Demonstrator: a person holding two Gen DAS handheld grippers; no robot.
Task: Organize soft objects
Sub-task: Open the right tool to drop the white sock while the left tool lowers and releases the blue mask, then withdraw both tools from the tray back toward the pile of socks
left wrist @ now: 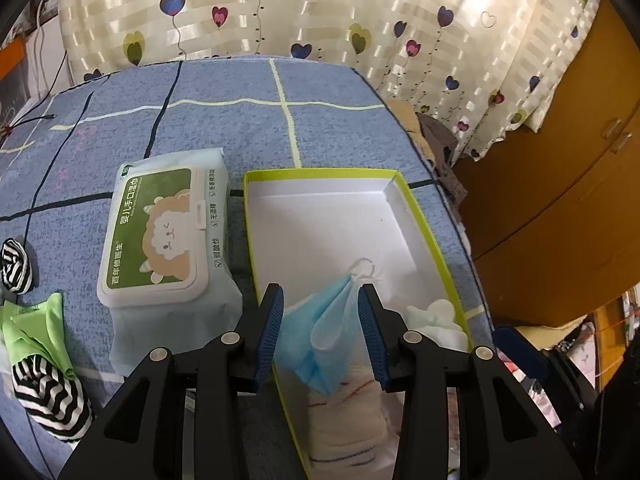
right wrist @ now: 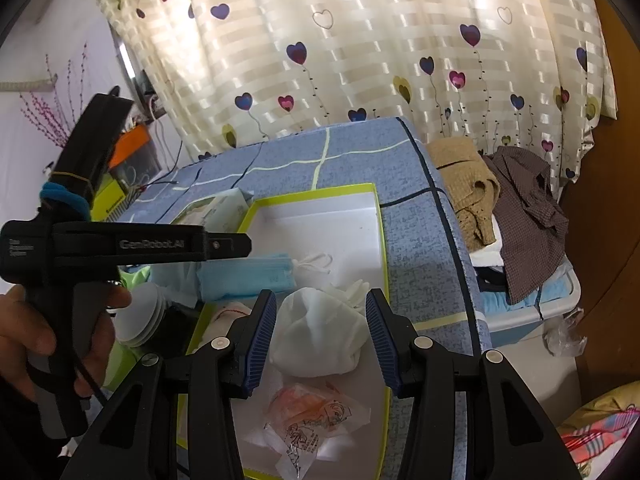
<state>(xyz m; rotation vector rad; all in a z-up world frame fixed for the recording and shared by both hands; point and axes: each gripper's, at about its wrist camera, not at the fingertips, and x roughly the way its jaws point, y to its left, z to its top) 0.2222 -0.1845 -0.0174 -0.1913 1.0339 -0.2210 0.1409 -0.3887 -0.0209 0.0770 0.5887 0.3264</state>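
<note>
My left gripper [left wrist: 322, 330] hangs open over the near end of a white box with a yellow-green rim [left wrist: 424, 220]. A stack of blue face masks [left wrist: 304, 344] lies in the box between its blue pads, which do not press on it. Under the masks sits a white cloth with red and blue stripes [left wrist: 348, 420]. In the right wrist view my right gripper [right wrist: 320, 336] stands open above the same box [right wrist: 382, 240], with a white rolled cloth [right wrist: 320, 332] lying untouched between its fingers. The left gripper [right wrist: 240, 245] shows side-on above the masks [right wrist: 248, 276].
A wet-wipes pack [left wrist: 168, 232] lies left of the box on the blue bedcover. Striped socks [left wrist: 48, 396] and a green cloth [left wrist: 36, 328] lie further left. An orange packet [right wrist: 312, 416] is in the box. Clothes [right wrist: 520, 200] and a blue bin [right wrist: 520, 312] stand right of the bed.
</note>
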